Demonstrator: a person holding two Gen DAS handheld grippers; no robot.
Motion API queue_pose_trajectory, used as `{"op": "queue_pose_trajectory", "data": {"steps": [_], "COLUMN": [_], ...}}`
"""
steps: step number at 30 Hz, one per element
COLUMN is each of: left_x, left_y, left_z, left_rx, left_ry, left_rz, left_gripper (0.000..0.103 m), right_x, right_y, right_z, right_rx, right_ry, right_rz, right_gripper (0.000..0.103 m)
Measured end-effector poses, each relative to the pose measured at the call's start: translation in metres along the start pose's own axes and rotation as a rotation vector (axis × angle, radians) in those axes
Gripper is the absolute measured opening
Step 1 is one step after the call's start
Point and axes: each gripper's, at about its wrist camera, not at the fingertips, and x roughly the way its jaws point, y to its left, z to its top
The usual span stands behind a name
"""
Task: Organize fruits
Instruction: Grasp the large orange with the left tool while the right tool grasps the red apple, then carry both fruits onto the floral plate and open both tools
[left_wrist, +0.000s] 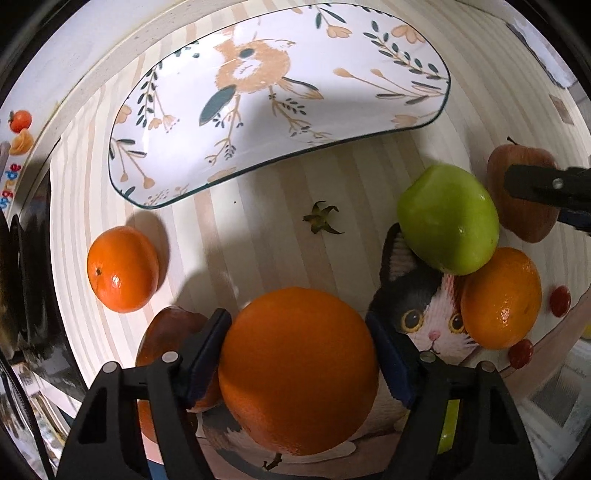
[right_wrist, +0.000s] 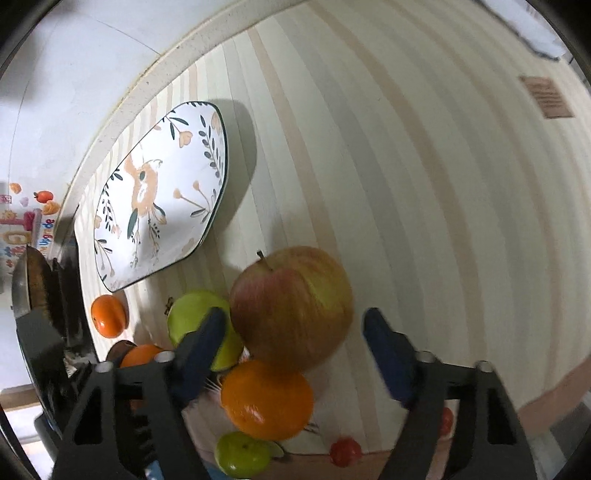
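From the left wrist view, the left gripper (left_wrist: 297, 360) points down over a large orange (left_wrist: 297, 371), and its jaws stand either side of the fruit with the blue pads right against its flanks; I read this as a grip on the orange, though how firm it is cannot be told. The orange sits on a cat-print mat (left_wrist: 424, 317), with a green apple (left_wrist: 448, 218), a second orange (left_wrist: 500, 297) and a red apple (left_wrist: 521, 192) crowded to the right, and a persimmon (left_wrist: 123, 269) apart to the left. A bird-painted plate (left_wrist: 280, 99) lies empty beyond, probably the destination. The risk here is that the round, smooth orange rolls out of the pads on lifting if they sit above its widest part. From the right wrist view, the right gripper (right_wrist: 293, 350) hangs over the red apple (right_wrist: 291, 306) with its jaws apart and neither pad pressing on it: open around the fruit, not yet holding. Its left finger (right_wrist: 201, 343) crosses in front of the green apple (right_wrist: 195, 325), so closing could nudge that apple or the orange (right_wrist: 266, 398) beside it and set the cluster rolling. The worktop (right_wrist: 406, 184) is covered in pale cream and peach stripes, edged by a speckled stone border against a white wall; fruit stickers show at the far left edge.
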Motion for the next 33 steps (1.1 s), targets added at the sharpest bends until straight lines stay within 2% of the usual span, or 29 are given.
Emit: {"op": "queue_pose_trajectory", "data": {"steps": [12,16,22,24,26,27,29,31,33], "left_x": [-0.027,-0.051,-0.091,-0.095,-0.100,-0.099,-0.100,-0.095,-0.079], "left_y": [0.013,0.020,0.041,0.049,0.054,0.050,0.048,0.045,0.044], "left_z": [-0.011,-0.009,0.009,0.012,0.017,0.031,0.038,0.049,0.068], "left_rx": [-0.045,-0.052,-0.095,-0.117,-0.140,-0.136,-0.093,-0.091,-0.111], "left_ry": [-0.017,-0.046,-0.097,-0.095,-0.098,-0.102,-0.119,-0.129,-0.136], "left_rz": [-0.063,-0.096,-0.175,-0.212,-0.249,-0.253,-0.235,-0.238,-0.233], "left_gripper": [0.072,0.072,0.068,0.060,0.040,0.040,0.040,0.045,0.058], "right_x": [-0.003,-0.013,-0.034,-0.043,-0.049,-0.050,-0.050,-0.044,-0.038], "right_y": [0.004,0.010,0.027,0.037,0.045,0.050,0.058,0.063,0.065], "right_z": [-0.001,-0.007,-0.004,0.001,0.007,0.011,0.018,0.027,0.034], "right_rx": [-0.073,-0.110,-0.137,-0.158,-0.173,-0.185,-0.204,-0.212,-0.211], "right_ry": [-0.061,-0.083,-0.119,-0.138,-0.153,-0.155,-0.160,-0.150,-0.136], "right_rz": [-0.015,-0.011,0.044,0.060,0.068,0.072,0.068,0.067,0.066], "right_gripper": [0.068,0.068,0.068,0.068,0.068,0.068,0.068,0.068,0.068]}}
